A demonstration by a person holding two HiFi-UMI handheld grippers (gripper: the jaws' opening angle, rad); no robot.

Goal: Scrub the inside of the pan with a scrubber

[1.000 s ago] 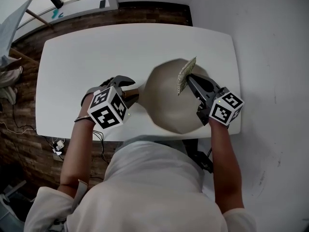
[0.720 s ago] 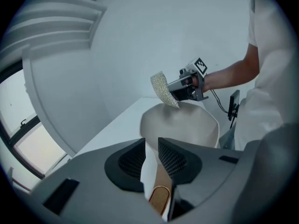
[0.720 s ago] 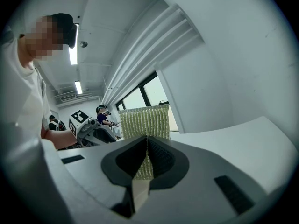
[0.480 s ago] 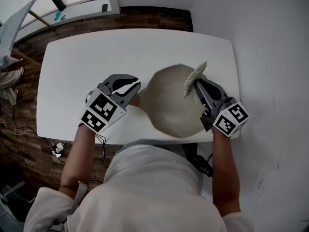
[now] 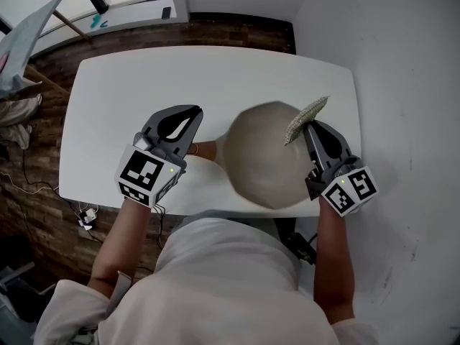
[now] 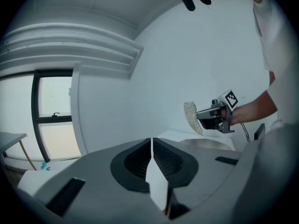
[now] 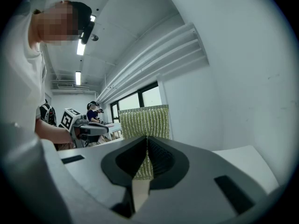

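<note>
Jaws on the left gripper [image 5: 192, 118] are sitting fully together with nothing between them. They've just been closing, and the left gripper view shows only a thin seam where the two pads are meeting [image 6: 152, 143]. Over on the right gripper [image 5: 311, 126], the jaws are clamping down on the scrubber [image 5: 305, 119], a yellowish-green ribbed pad. It's sticking out past the tips and standing on its edge, and you can see it pinched right in the middle in the right gripper view [image 7: 142, 120].

The beige pan [image 5: 263, 160] is sitting on the white table [image 5: 122, 85] between the two sets of jaws. Most of it is lying to the left of the right jaws. The scrubber is hanging over the pan's far right rim, and from the left gripper view [image 6: 192, 118] it looks just above the pan rather than pressing on it, though I can't be sure. The pan's handle [image 5: 207, 149] is pointing toward the left jaws and lying just beside them, not in them.

Both grippers are pointing away from the person, roughly side by side, with the pan in the gap.
</note>
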